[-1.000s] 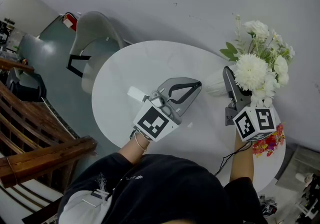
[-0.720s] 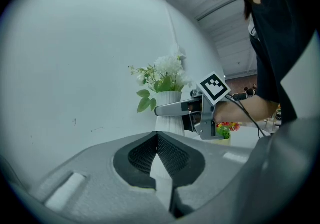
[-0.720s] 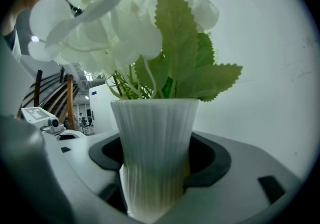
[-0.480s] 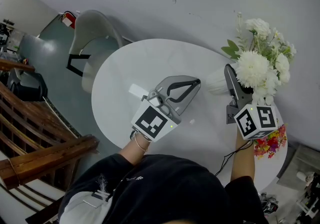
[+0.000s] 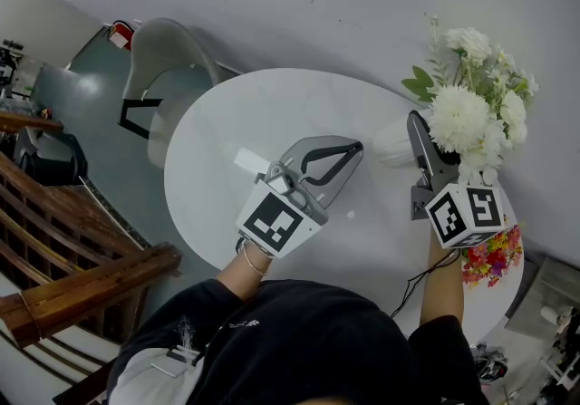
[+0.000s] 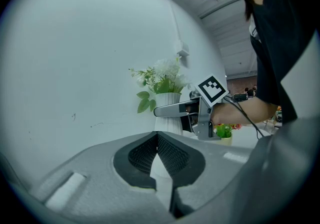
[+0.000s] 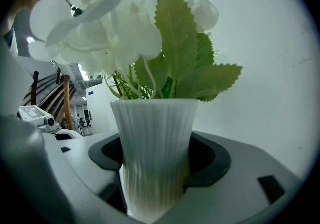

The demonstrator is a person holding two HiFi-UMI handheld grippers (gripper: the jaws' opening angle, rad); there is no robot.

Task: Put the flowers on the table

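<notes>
White ribbed vase (image 7: pixel 155 158) stands upright between the jaws of your right gripper (image 5: pixel 414 136), which are pressed onto its sides low on the body. The white flowers (image 5: pixel 464 118) and green leaves rise straight above it. The long axis is therefore vertical, and I judge the way to go is straight down. The round desk (image 5: pixel 263 113) spreads below and to the left of the vase, whose base hangs over the desk's right part. No view shows whether the base already touches the top. Your left gripper (image 5: pixel 347 157), jaws together on nothing, hovers left of the vase and apart from it. A small pot of coloured flowers (image 5: pixel 489 258) sits on your side of the vase; keep clear of it.
</notes>
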